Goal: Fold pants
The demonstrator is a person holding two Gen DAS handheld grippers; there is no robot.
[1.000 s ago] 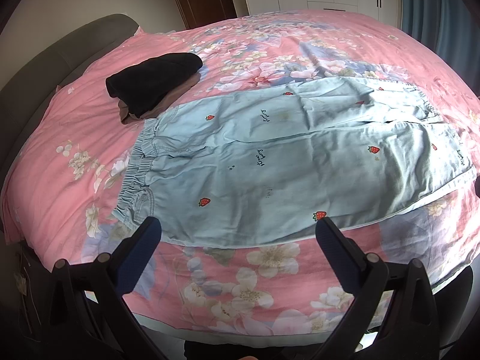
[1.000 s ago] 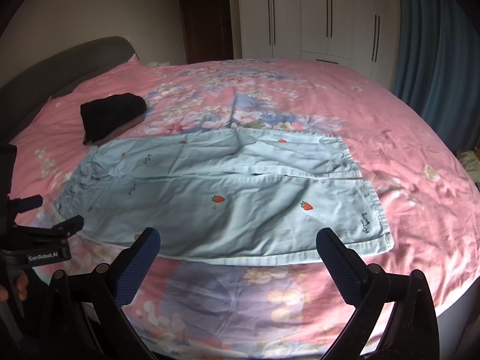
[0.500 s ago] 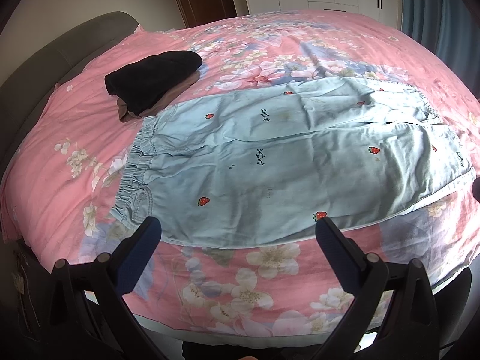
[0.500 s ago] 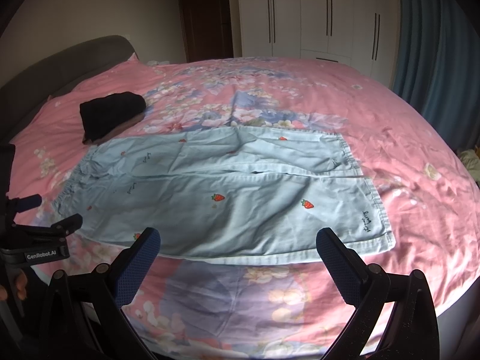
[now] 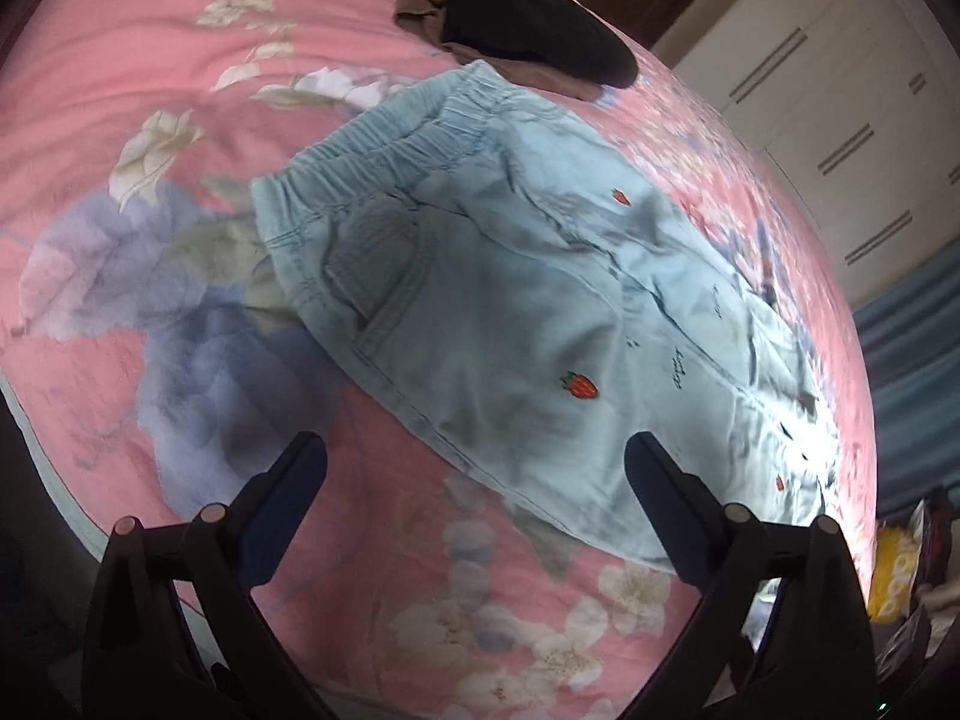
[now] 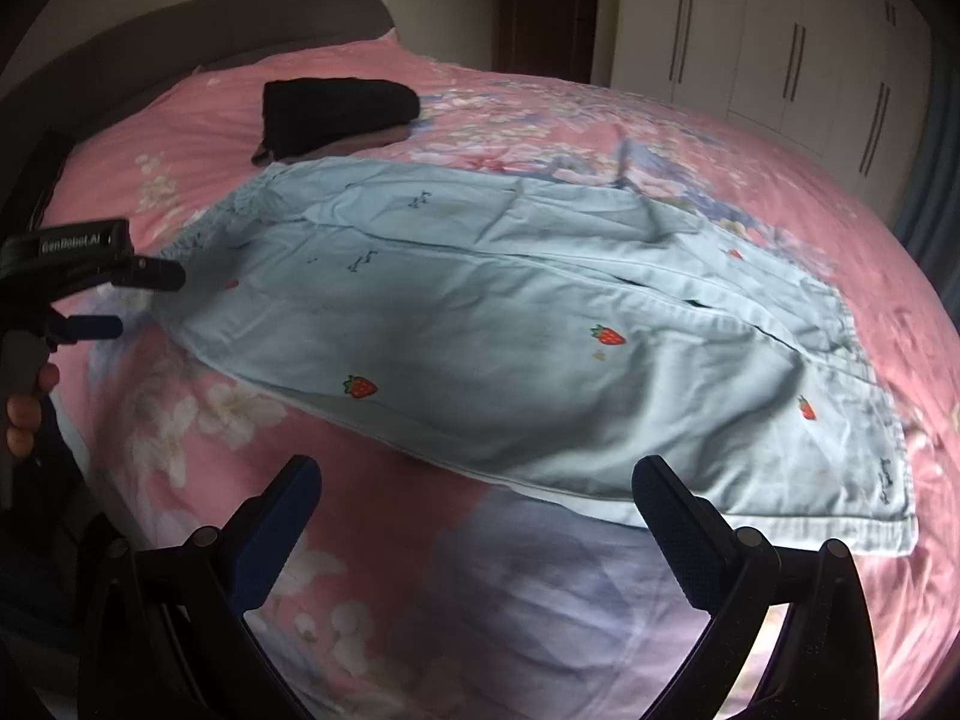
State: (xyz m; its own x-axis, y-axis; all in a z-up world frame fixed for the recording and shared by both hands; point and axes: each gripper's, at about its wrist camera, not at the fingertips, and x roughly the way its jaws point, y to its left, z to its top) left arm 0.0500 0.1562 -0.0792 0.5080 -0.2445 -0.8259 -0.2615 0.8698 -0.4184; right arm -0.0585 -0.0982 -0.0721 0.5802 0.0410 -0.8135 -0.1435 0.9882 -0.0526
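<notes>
Pants (image 6: 510, 348) flat on bedspread (image 6: 540, 600) — unfolded

"GenRobot.AI" stands in pale letters on the black body of the left gripper (image 6: 114, 294), at nine o'clock in the right wrist view. Small dark script embroidered on the pants (image 6: 510, 336) is too small to read.

Pink floral bedspread (image 6: 660, 138). Folded black garment (image 6: 336, 111) lying on a brown one (image 5: 528, 69), near the grey headboard (image 6: 198, 30). White wardrobe (image 6: 780, 54); dark door (image 6: 546, 6); blue curtain (image 5: 912, 330).
</notes>
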